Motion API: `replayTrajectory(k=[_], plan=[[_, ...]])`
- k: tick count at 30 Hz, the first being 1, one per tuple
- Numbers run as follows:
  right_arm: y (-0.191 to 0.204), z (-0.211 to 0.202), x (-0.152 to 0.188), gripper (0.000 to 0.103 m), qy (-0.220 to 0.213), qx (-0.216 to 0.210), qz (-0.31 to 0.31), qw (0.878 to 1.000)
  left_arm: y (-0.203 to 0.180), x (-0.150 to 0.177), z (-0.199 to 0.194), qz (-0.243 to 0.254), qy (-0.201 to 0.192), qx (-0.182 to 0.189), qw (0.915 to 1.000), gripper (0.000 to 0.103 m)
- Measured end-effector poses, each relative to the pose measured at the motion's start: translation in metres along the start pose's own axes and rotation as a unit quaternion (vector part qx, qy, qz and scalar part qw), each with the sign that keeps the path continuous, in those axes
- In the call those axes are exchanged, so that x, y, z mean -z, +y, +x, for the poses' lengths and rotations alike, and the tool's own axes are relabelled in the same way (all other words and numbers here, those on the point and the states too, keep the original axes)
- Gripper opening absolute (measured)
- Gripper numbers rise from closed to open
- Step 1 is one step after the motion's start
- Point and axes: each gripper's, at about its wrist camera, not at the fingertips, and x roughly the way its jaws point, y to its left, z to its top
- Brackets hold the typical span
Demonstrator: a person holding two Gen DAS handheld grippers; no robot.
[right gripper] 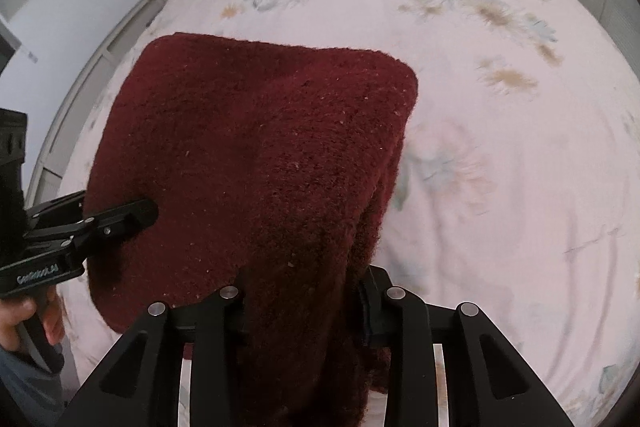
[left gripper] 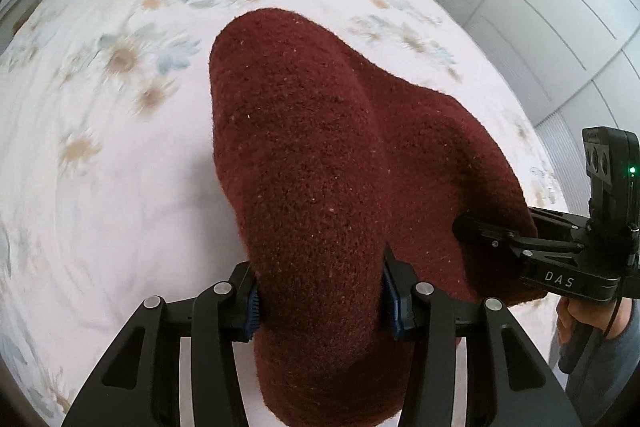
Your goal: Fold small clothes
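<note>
We're holding the maroon knit garment [left gripper: 320,163] by its near edge with both grippers. Left gripper [left gripper: 320,301] jaws are clamping a bunched corner at bottom centre of the left view; right gripper [right gripper: 304,307] jaws are gripping the other corner, bottom centre of the right view. The cloth is hanging away from both, its free end up-frame over the floral bed [left gripper: 120,147]. The held edge is running gripper to gripper, so the fold axis is lying across. Neither hand looks nearer. Next, likely carrying the edge forward.
</note>
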Motion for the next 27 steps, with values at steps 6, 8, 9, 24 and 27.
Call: replayTrajectory(k=[6,8,9,24,27], plan=[[0.004,0.045,0.008,0.044,0.031,0.004,0.02,0.999,0.053,0.015,0.031,-0.042,0.033,-0.004,0.9986,0.05],[0.0,0.044,0.007,0.053,0.033,-0.001,0.022,0.999,0.058,0.015,0.031,-0.053,0.028,-0.002,0.9982,0.056],[-0.002,0.041,0.008,0.056,0.034,0.004,0.019,0.999,0.061,0.015,0.029,-0.055,0.027,-0.006,0.9981,0.061],[-0.004,0.006,0.012,0.095,-0.018,0.084,-0.022,0.996,0.047,0.02,-0.009,-0.052,-0.021,-0.091,0.9942,0.102],[-0.014,0.011,0.017,0.103,-0.022,0.095,-0.018,0.995,0.057,0.027,-0.011,-0.042,-0.023,-0.106,0.9932,0.102]])
